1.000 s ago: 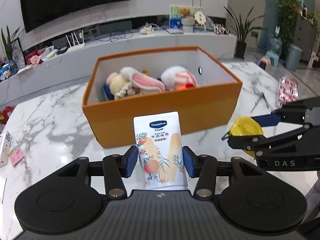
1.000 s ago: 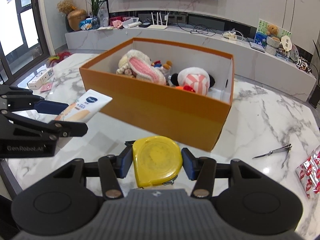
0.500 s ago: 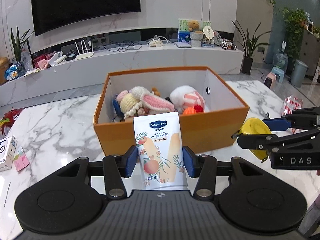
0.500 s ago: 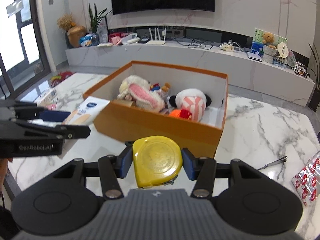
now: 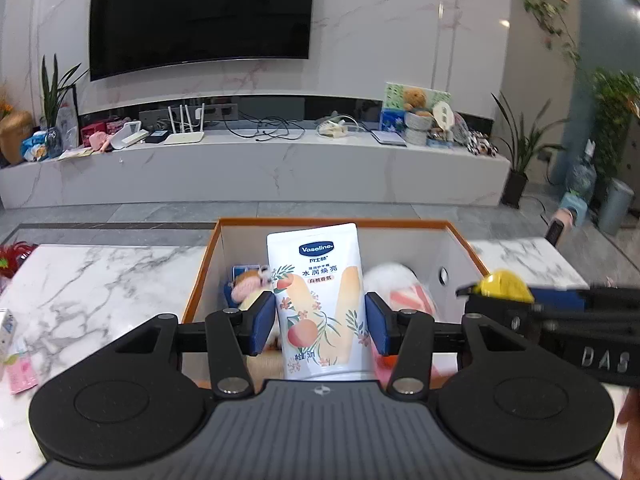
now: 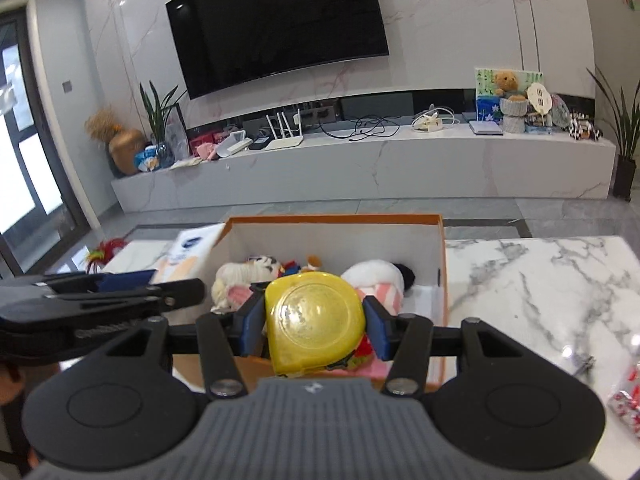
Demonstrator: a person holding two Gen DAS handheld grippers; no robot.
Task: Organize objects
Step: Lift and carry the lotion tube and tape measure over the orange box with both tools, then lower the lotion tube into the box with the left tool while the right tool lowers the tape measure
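My left gripper (image 5: 320, 322) is shut on a white Vaseline tube (image 5: 320, 300) with peach print, held upright over the near wall of the orange box (image 5: 200, 276). My right gripper (image 6: 313, 326) is shut on a yellow tape measure (image 6: 314, 324), over the same orange box (image 6: 440, 280). Inside the box lie plush toys (image 6: 376, 280), partly hidden behind the held things. Each gripper shows in the other's view: the right gripper (image 5: 480, 292) at the right edge, the left gripper (image 6: 172, 286) at the left with the Vaseline tube (image 6: 188, 250).
The box stands on a white marble table (image 5: 100, 280). A small carton and pink paper (image 5: 20, 372) lie at its left edge. Red-and-white packets (image 6: 628, 396) and a small metal tool (image 6: 584, 360) lie on the right. Beyond the table are grey floor and a long TV bench (image 5: 256, 168).
Both grippers have risen and moved forward, from in front of the box to over its near wall. Each still holds its object; the view now tilts more toward the room.
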